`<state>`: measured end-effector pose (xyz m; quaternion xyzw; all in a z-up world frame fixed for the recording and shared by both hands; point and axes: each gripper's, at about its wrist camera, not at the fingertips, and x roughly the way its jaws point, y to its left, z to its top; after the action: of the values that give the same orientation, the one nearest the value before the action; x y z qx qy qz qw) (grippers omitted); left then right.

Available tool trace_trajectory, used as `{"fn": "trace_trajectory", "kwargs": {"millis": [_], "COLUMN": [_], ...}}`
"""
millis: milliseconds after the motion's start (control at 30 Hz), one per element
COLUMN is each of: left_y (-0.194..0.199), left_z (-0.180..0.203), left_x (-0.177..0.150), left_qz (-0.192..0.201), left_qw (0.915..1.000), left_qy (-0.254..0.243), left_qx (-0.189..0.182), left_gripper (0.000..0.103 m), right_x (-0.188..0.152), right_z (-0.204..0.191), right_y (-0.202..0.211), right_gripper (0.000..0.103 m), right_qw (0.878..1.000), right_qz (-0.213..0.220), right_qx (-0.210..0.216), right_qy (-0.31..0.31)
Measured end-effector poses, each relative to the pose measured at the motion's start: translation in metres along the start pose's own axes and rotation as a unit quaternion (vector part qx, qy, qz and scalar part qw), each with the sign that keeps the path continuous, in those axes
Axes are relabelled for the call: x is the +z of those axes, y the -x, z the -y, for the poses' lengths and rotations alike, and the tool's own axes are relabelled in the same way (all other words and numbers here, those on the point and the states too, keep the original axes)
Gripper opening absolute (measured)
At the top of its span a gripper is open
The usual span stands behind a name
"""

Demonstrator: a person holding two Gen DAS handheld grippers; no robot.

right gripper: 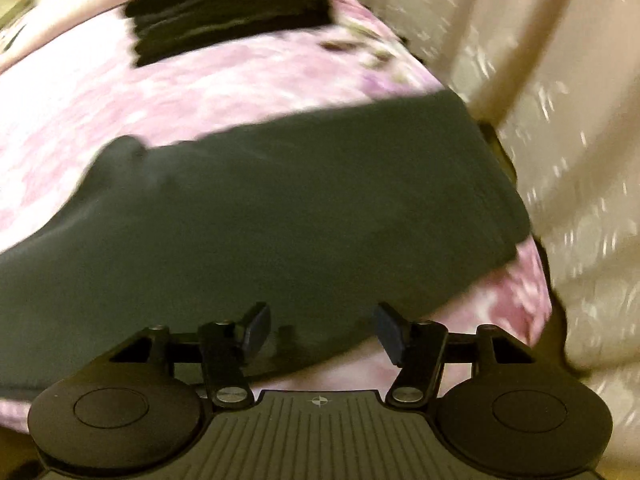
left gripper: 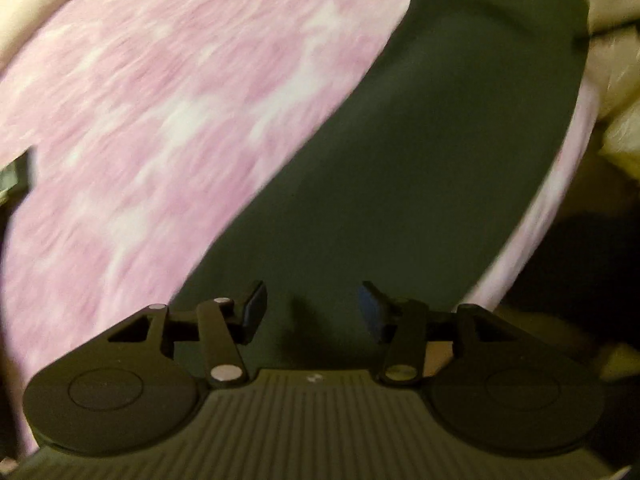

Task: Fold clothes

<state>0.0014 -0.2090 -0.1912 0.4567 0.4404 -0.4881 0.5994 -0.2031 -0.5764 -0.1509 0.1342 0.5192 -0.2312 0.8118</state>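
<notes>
Both tongs, left (left gripper: 312,312) and right (right gripper: 322,332), gape empty just above your dark garment (right gripper: 280,208); its long axis runs crosswise on the pink bedspread (right gripper: 200,76).

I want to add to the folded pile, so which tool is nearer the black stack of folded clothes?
Probably right. The right tool faces the black stack across the dark green garment. The left tool sees only a dark sliver at its frame's top.

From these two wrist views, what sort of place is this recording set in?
Probably a bedroom at home. A dark green garment lies flat on a pink floral bedspread, a stack of folded dark clothes sits further back, and a cream curtain hangs beside it.
</notes>
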Motion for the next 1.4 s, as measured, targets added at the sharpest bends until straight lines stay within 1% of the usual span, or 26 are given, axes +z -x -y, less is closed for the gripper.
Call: {"fn": "trace_trajectory", "kwargs": {"millis": [100, 200, 267, 333, 367, 433, 533, 633, 667, 700, 733, 800, 900, 967, 1067, 1100, 1167, 1200, 1233, 1267, 1300, 1333, 1400], "left_y": [0.002, -0.003, -0.005, -0.007, -0.008, -0.011, -0.014, -0.018, -0.019, -0.02, -0.019, -0.018, -0.018, -0.019, -0.02, -0.02, -0.019, -0.019, -0.02, -0.02, -0.021, -0.021, -0.021], "left_z": [0.004, 0.0, -0.009, -0.019, -0.024, -0.034, -0.049, -0.063, -0.068, -0.073, -0.076, -0.08, -0.083, -0.082, -0.078, -0.077, -0.075, -0.074, -0.073, -0.073, -0.072, -0.071, -0.071], "left_x": [-0.058, -0.108, -0.135, -0.144, -0.149, -0.158, -0.172, -0.186, -0.191, -0.196, -0.197, -0.198, -0.197, -0.194, -0.195, -0.195, -0.195, -0.194, -0.193, -0.192, -0.191, -0.191, -0.189], "left_qz": [-0.015, -0.019, -0.011, -0.002, 0.003, 0.012, 0.025, 0.039, 0.044, 0.048, 0.051, 0.054, 0.054, 0.053, 0.05, 0.047, 0.043, 0.04, 0.037, 0.035, 0.033, 0.031, 0.027], "left_qw": [0.9979, 0.9936, 0.9891, 0.9874, 0.9865, 0.9844, 0.9807, 0.9766, 0.9751, 0.9736, 0.9737, 0.9742, 0.9771, 0.9799, 0.9796, 0.9798, 0.9802, 0.9801, 0.9802, 0.9801, 0.9802, 0.9802, 0.9798], "left_qy": [-0.051, -0.095, -0.124, -0.137, -0.143, -0.156, -0.175, -0.193, -0.2, -0.205, -0.206, -0.206, -0.194, -0.18, -0.18, -0.179, -0.176, -0.176, -0.175, -0.175, -0.174, -0.173, -0.175], "left_qx": [0.036, 0.057, 0.078, 0.079, 0.08, 0.082, 0.084, 0.086, 0.086, 0.087, 0.082, 0.074, 0.067, 0.067, 0.074, 0.076, 0.08, 0.082, 0.085, 0.087, 0.089, 0.091, 0.094], "left_gripper": [0.046, 0.046, 0.046, 0.046, 0.044, 0.041, 0.036, 0.029, 0.025, 0.023, 0.022, 0.019, 0.019, 0.019, 0.019, 0.019, 0.019, 0.019, 0.02, 0.02, 0.02, 0.02, 0.017], "right_x": [-0.006, -0.021, -0.033, -0.045, -0.051, -0.063, -0.081, -0.098, -0.104, -0.11, -0.111, -0.109, -0.106, -0.107, -0.113, -0.116, -0.122, -0.123, -0.125, -0.126, -0.127, -0.126, -0.122], "right_z": [-0.05, -0.112, -0.159, -0.185, -0.196, -0.217, -0.25, -0.283, -0.294, -0.305, -0.304, -0.291, -0.272, -0.259, -0.246, -0.243, -0.237, -0.234, -0.23, -0.227, -0.224, -0.222, -0.216], "right_y": [0.006, 0.006, 0.006, 0.005, 0.005, 0.004, 0.003, 0.002, 0.002, 0.001, 0.0, -0.004, -0.009, -0.013, -0.014, -0.015, -0.016, -0.017, -0.019, -0.02, -0.021, -0.019, -0.008], "right_gripper": [0.061, 0.061, 0.061, 0.061, 0.061, 0.06, 0.06, 0.059, 0.057, 0.051, 0.049, 0.049, 0.049, 0.048, 0.048, 0.048, 0.048, 0.048, 0.04, 0.029, 0.011, 0.002, 0.002], "right_qw": [0.998, 0.99, 0.978, 0.964, 0.955, 0.936, 0.899, 0.854, 0.837, 0.82, 0.813, 0.81, 0.804, 0.789, 0.753, 0.745, 0.735, 0.732, 0.73, 0.728, 0.727, 0.729, 0.735], "right_qz": [0.019, 0.024, 0.027, 0.029, 0.03, 0.031, 0.032, 0.034, 0.034, 0.034, 0.034, 0.035, 0.035, 0.036, 0.043, 0.047, 0.055, 0.058, 0.061, 0.064, 0.063, 0.065, 0.074], "right_qx": [0.032, 0.076, 0.11, 0.117, 0.117, 0.119, 0.12, 0.119, 0.119, 0.119, 0.113, 0.095, 0.069, 0.058, 0.063, 0.061, 0.05, 0.044, 0.039, 0.034, 0.03, 0.032, 0.039], "right_qy": [0.053, 0.116, 0.176, 0.238, 0.269, 0.331, 0.42, 0.505, 0.533, 0.559, 0.57, 0.578, 0.589, 0.611, 0.653, 0.662, 0.674, 0.678, 0.68, 0.682, 0.683, 0.681, 0.673]}}
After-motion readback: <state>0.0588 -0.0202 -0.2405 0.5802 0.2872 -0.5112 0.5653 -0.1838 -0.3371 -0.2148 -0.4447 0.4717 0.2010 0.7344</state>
